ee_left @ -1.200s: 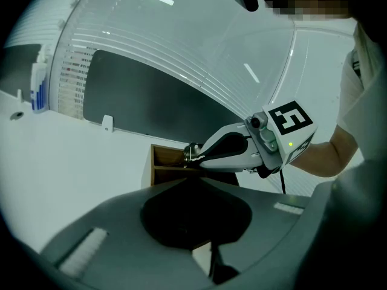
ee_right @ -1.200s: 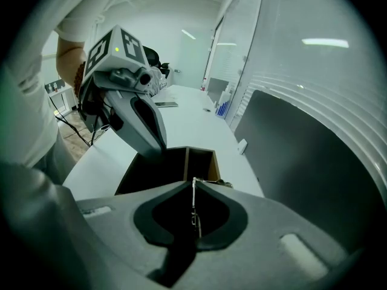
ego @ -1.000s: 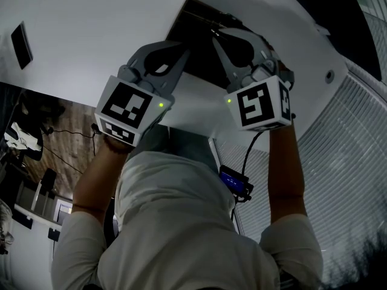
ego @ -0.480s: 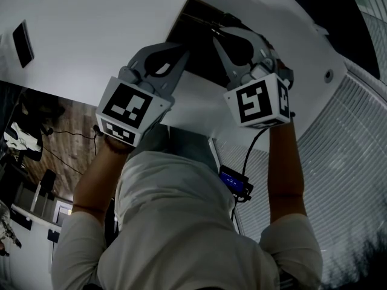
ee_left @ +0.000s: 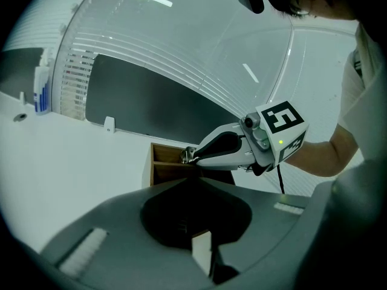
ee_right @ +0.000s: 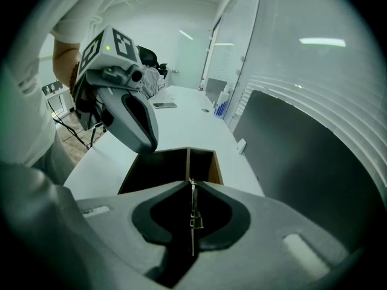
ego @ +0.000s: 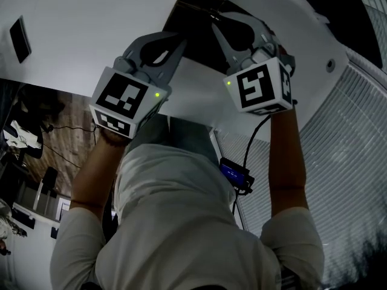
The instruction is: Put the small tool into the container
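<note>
Our right tongs (ee_right: pixel 191 183) are opening, yet the gap is narrow and the small tool (ee_right: pixel 193 214), a thin metal piece, stands upright between them, held edge-on to us; their tips hang over the container (ee_right: pixel 210 162), an open wooden box split by a divider into two compartments, and the tool sits above that divider, so we cannot tell which compartment lies under it; our left tongs (ee_left: pixel 192 179) are closed together with nothing between them, and they point at the near side of the container (ee_left: pixel 159 163); from there we see the right tongs (ee_left: pixel 188 156) reaching over the box rim with the tool (ee_left: pixel 186 156) glinting at their tip; the container rests on a white worktop (ee_right: pixel 175 124); farther along it lie a dark flat device (ee_right: pixel 164 105) and some blue-and-white bottles (ee_right: pixel 222 105) beside the window blinds (ee_right: pixel 284 53).
</note>
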{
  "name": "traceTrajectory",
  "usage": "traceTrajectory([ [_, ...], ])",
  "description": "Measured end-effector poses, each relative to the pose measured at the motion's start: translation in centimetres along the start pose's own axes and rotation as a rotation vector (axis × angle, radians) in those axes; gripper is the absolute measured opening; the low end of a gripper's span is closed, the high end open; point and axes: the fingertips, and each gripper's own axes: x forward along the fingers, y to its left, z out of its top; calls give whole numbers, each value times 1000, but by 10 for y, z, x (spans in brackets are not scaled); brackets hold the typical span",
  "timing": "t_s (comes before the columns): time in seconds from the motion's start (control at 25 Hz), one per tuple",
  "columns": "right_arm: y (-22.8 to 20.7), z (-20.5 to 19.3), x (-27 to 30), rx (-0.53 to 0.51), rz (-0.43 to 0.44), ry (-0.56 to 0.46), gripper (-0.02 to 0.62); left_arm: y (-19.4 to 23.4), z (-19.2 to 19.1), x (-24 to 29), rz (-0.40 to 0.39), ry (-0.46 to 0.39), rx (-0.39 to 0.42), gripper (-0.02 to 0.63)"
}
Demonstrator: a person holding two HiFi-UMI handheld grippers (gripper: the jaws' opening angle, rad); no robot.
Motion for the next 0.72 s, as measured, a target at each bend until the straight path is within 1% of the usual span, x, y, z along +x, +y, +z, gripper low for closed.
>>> traceTrajectory([
  [0.08,0,-5,-1,10,0,-8,46,-7,-1,0,-7,10,-5,3],
  [0.24,-6,2,-1,43,-5,-60,58,-8,6,1,-7,6,23,3],
  [0.44,-11,8,-16,56,-35,-91,61,-20,13,1,-23,7,36,3],
  [0.6,-17,8,-34,70,-67,-110,60,-33,26,2,-37,-7,76,3],
  [0.64,-17,7,-42,72,-80,-115,54,-39,28,2,-39,-11,84,3],
  [0.72,-15,2,-60,91,-112,-137,4,-55,31,1,-45,-17,98,3],
])
